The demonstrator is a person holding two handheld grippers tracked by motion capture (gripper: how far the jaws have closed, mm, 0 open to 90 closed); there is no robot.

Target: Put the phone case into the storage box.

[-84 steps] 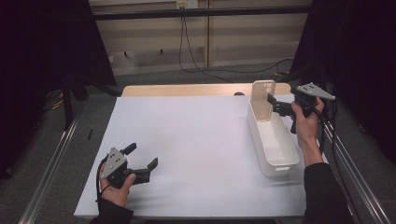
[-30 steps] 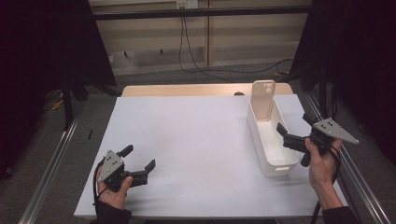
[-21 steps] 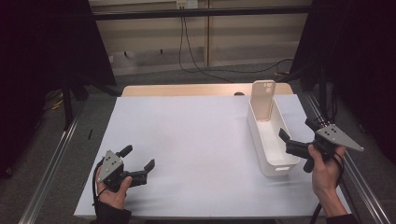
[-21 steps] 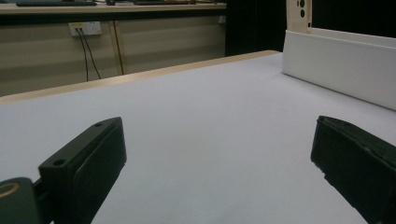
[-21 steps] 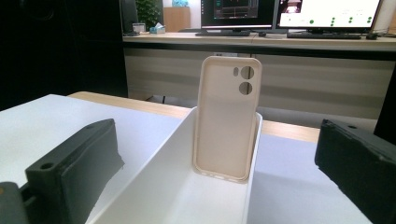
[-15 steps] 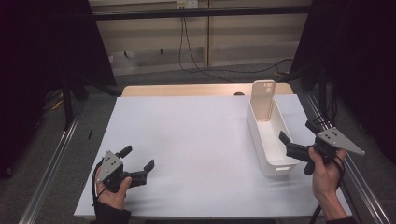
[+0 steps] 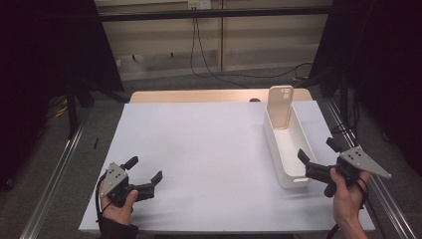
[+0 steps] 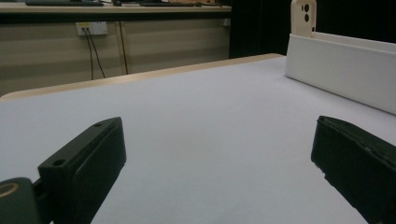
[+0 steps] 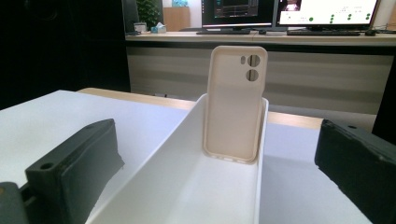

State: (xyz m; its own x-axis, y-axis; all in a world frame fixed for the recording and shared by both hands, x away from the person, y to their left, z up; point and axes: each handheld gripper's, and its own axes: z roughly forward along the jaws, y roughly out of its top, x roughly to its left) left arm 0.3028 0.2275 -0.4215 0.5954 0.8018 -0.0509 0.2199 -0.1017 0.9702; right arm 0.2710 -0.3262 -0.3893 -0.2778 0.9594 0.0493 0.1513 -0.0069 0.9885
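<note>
A white table stands before a beige wall strung with cables. Well left of the white tray, near the table's front edge, the left gripper rests low with its jaws wide apart. A beige phone case stands upright, probably leaning on the tray's far end wall. Just off the tray's near end, the right gripper hangs with jaws spread, holding nothing.

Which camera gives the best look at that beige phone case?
The right gripper view: the phone case stands close and whole against the bin's far end. The high view shows it small; the left gripper view shows its top.
</note>
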